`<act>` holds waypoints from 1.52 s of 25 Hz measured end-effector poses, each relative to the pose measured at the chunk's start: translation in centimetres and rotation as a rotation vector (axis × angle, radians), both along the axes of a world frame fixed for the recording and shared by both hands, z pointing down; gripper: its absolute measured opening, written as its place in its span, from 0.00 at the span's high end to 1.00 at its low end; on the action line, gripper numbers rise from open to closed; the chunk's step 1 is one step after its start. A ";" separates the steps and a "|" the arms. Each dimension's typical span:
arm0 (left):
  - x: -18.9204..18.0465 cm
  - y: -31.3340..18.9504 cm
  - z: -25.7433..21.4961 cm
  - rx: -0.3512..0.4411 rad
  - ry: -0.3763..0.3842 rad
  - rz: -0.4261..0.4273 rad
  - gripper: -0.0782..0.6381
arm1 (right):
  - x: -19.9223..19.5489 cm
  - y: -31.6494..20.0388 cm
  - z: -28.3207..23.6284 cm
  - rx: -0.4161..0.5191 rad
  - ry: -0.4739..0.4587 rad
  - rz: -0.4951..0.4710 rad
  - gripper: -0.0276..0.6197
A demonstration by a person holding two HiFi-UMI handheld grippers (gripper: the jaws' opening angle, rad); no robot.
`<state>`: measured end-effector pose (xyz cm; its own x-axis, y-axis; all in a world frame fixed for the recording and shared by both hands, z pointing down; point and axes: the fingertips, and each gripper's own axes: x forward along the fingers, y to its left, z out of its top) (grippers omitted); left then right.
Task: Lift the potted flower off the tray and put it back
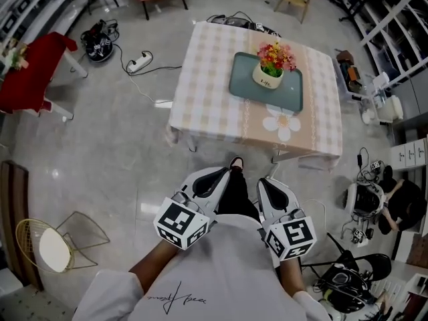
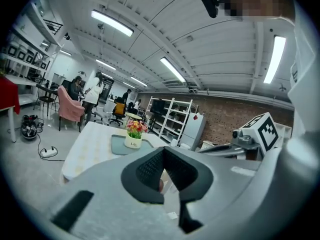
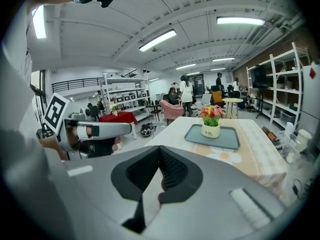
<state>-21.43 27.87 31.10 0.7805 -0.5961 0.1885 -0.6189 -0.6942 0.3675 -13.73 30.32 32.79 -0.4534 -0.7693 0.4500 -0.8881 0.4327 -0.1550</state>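
Grey polished floor [image 1: 127, 172] runs through a large workshop room. Far off to the left of the left claw stands a red-covered table [image 1: 30, 72], and nearer on that same side sits a wire chair [image 1: 53, 243]. A white power strip [image 1: 139, 63] lies on the floor ahead and to the left.

The left claw [image 1: 223, 172] is held close in front of the person's body. Its jaws are pressed together with nothing between them. Just beside it, the right claw [image 1: 265, 183] is closed in the same way and is also empty.

Straight ahead of both claws, and well apart from them, stands a table [image 1: 207, 79] with a pale checked cloth. A teal tray [image 1: 286, 97] lies on it. The potted flower [image 1: 270, 70] stands upright on the half of the tray farther from the claws, in a white pot with red and yellow blooms.

White shelves [image 1: 391, 19] line the wall ahead and to the right of the right claw.
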 end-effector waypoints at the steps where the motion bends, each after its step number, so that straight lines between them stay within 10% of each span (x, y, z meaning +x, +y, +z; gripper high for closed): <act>1: 0.1 -0.3 0.0 0.000 -0.001 0.001 0.89 | 0.1 -0.6 0.0 0.004 -0.002 0.001 0.95; 38: 13.5 -22.7 -0.6 0.077 -0.060 0.012 0.90 | 14.0 -23.4 -0.2 0.020 -0.071 -0.006 0.95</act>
